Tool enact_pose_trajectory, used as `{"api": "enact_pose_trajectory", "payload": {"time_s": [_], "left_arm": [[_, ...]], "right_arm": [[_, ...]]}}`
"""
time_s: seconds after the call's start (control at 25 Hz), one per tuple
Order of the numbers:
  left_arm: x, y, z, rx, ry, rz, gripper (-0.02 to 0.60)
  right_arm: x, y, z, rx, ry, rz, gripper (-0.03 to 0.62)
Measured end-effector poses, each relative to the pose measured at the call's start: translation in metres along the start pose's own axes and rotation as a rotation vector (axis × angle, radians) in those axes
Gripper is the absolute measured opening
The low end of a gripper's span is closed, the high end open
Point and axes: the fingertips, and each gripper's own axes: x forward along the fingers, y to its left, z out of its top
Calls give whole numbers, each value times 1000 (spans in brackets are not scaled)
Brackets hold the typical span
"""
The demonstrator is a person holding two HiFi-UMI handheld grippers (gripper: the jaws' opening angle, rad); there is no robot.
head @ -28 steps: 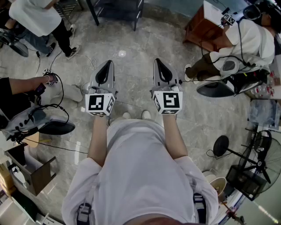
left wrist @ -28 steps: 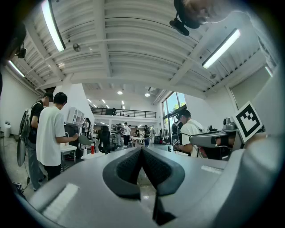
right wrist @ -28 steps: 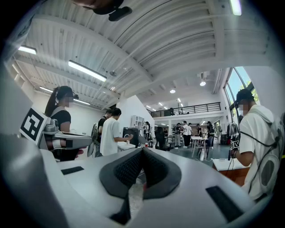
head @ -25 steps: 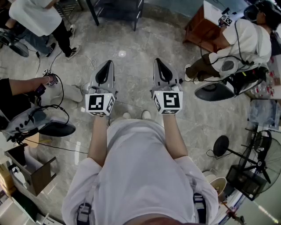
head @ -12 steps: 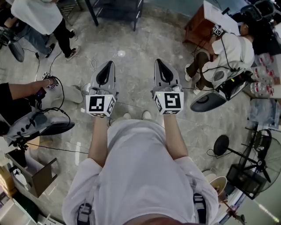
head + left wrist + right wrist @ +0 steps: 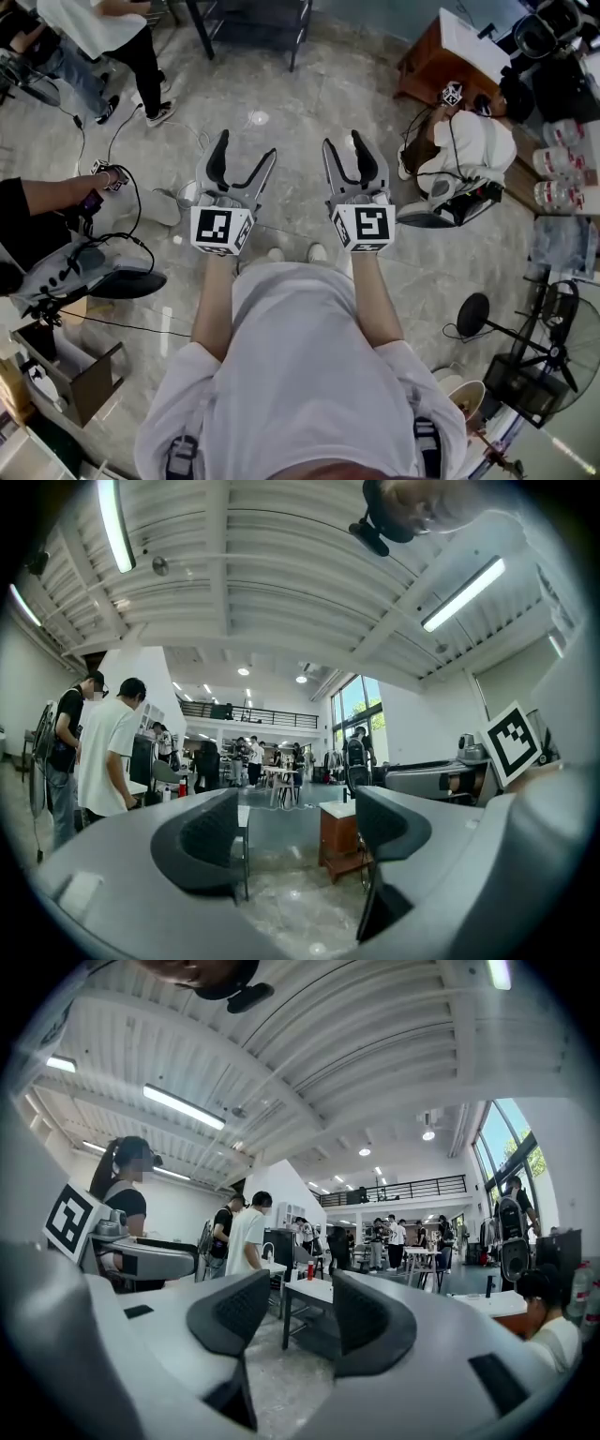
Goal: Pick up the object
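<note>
Object for the pick-up shows in no view, so I cannot tell where it lies. Left tongs (image 6: 246, 148) and right tongs (image 6: 343, 142) are both opening, the left wider, with nothing between their jaws. Held level ahead of the person (image 6: 300, 375) over bare floor (image 6: 291, 94), they look readied rather than reaching. Head view gives only floor beneath them. The gripper views look outward to a wooden cabinet (image 6: 337, 841), a white table (image 6: 309, 1293) and the ceiling (image 6: 262, 564).
</note>
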Motion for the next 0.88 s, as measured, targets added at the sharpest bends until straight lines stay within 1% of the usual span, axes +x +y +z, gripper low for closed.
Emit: {"api": "enact_pose_trajectory", "payload": {"time_s": [0.04,0.12,0.24,0.32,0.36,0.44,0.48,0.6,0.68,0.76,0.88], "left_arm": [[0,4,0,2,1,-3,403],[0,13,0,12,0,-12,443],[7,25,0,21,-6,-31,468],[16,34,-4,10,-3,-43,502],[23,40,-7,3,1,-47,514],[39,51,-15,-5,15,-47,569],[51,58,-20,-5,21,-45,584],[95,77,-33,-4,34,-35,591],[129,87,-37,14,36,-34,591],[166,96,-35,37,30,-35,592],[220,108,-28,56,26,-32,592]], "right_arm": [[3,4,-1,-6,4,1,226],[12,12,-3,-10,11,8,275],[24,13,-8,6,20,4,346],[34,8,-14,23,31,-10,400],[41,6,-18,31,37,-13,416],[57,0,-25,43,46,-14,460],[68,-5,-27,49,46,-11,464],[105,-29,-33,63,28,-1,507],[133,-52,-35,75,-1,8,536],[163,-81,-35,81,-24,11,569],[205,-127,-32,91,-46,3,592]]}}
